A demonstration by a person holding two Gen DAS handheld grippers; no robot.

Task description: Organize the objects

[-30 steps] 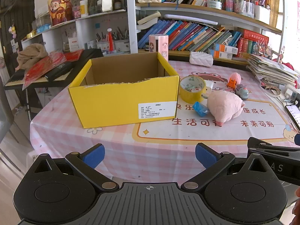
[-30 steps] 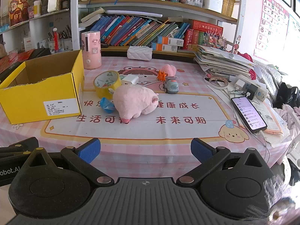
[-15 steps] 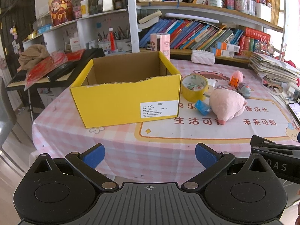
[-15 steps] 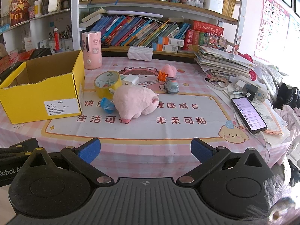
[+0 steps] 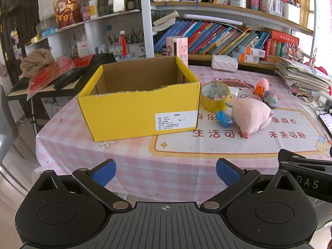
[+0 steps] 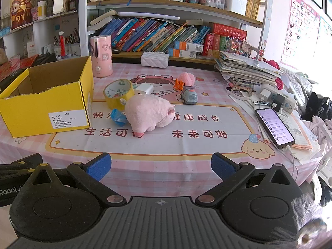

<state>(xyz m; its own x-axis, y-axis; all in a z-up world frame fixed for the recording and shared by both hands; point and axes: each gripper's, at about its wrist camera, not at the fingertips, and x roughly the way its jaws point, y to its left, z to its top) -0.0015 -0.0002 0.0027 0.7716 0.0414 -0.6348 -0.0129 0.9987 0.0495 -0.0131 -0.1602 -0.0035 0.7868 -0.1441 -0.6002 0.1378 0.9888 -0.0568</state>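
Note:
An open yellow cardboard box (image 5: 137, 112) (image 6: 45, 114) stands on the left of the pink table; I see nothing in the part of its inside that shows. Right of it lie a yellow tape roll (image 5: 214, 97) (image 6: 118, 95), a small blue item (image 5: 224, 118) (image 6: 118, 117), a pink plush pig (image 5: 251, 114) (image 6: 148, 115), a white charger (image 6: 144, 88), a grey toy car (image 5: 270, 99) (image 6: 188, 96) and an orange-and-pink toy (image 5: 261, 86) (image 6: 183, 81). My left gripper (image 5: 166, 171) and right gripper (image 6: 160, 166) are open and empty, at the table's near edge.
A pink canister (image 6: 101, 56) stands behind the box, a white pouch (image 6: 154, 59) at the back. A paper stack (image 6: 244, 70), power strip (image 6: 278, 100) and phone (image 6: 274, 126) crowd the right side. Bookshelves rise behind. A keyboard (image 5: 62, 76) stands left of the table.
The left gripper has drawn back a little from the table, so the box and toys look slightly farther and more to the right. The right gripper has hardly moved. Both stay open.

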